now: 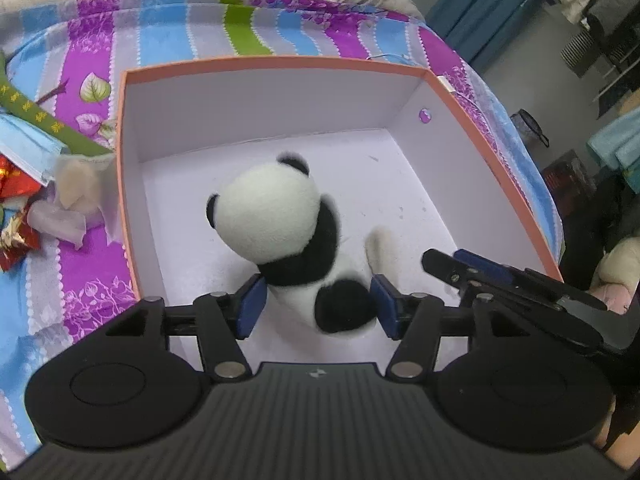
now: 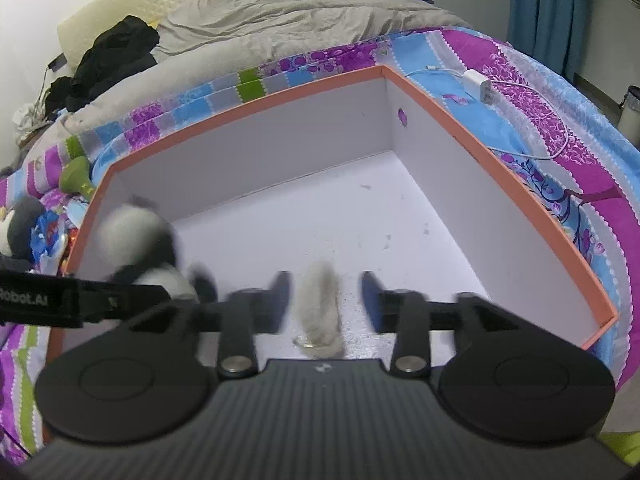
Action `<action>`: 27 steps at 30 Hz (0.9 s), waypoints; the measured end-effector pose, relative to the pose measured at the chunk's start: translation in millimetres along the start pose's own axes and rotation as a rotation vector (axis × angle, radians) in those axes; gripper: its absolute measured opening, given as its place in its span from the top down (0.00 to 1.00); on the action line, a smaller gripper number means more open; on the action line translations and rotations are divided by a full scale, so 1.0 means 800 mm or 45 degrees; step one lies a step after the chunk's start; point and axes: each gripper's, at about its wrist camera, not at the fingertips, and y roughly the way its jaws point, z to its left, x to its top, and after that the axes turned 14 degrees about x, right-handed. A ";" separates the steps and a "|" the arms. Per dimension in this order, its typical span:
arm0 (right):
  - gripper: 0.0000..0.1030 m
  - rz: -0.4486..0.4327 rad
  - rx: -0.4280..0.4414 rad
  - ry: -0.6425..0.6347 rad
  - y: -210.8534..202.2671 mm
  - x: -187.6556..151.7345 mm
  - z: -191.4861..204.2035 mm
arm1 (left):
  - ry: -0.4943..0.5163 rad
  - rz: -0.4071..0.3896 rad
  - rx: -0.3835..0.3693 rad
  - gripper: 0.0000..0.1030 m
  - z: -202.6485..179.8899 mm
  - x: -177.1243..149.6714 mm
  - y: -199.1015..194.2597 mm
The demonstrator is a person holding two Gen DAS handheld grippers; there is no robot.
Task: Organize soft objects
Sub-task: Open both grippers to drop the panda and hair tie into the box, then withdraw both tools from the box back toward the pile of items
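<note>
A black-and-white plush panda [image 1: 288, 236] stands inside an open orange-rimmed box [image 1: 276, 63] with a white inside. My left gripper [image 1: 318, 308] is open, its blue pads on either side of the panda's lower body, apart from it. My right gripper [image 2: 326, 300] is open over the box's near side; a small pale furry piece [image 2: 322, 312] lies on the box floor between its fingers. The right gripper's fingers [image 1: 472, 270] show at right in the left wrist view. The panda [image 2: 140, 248] appears blurred at left in the right wrist view.
The box [image 2: 500, 160] sits on a striped purple-and-blue bedspread [image 1: 200, 28]. Left of the box lie a green strap [image 1: 48, 120], a beige soft piece [image 1: 78, 184] and red wrappers [image 1: 16, 216]. A white charger with cable [image 2: 482, 88] lies right of the box. A grey blanket [image 2: 300, 12] covers the far bed.
</note>
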 end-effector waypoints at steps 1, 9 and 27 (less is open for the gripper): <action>0.52 -0.002 -0.005 -0.002 -0.002 0.000 0.000 | 0.002 -0.012 -0.006 0.36 0.000 -0.001 -0.004; 0.52 -0.052 0.000 -0.001 -0.035 -0.002 0.019 | -0.005 -0.116 -0.007 0.35 0.006 -0.010 -0.055; 0.52 -0.169 0.057 -0.100 -0.135 -0.029 0.097 | -0.023 -0.329 -0.010 0.35 0.033 -0.084 -0.192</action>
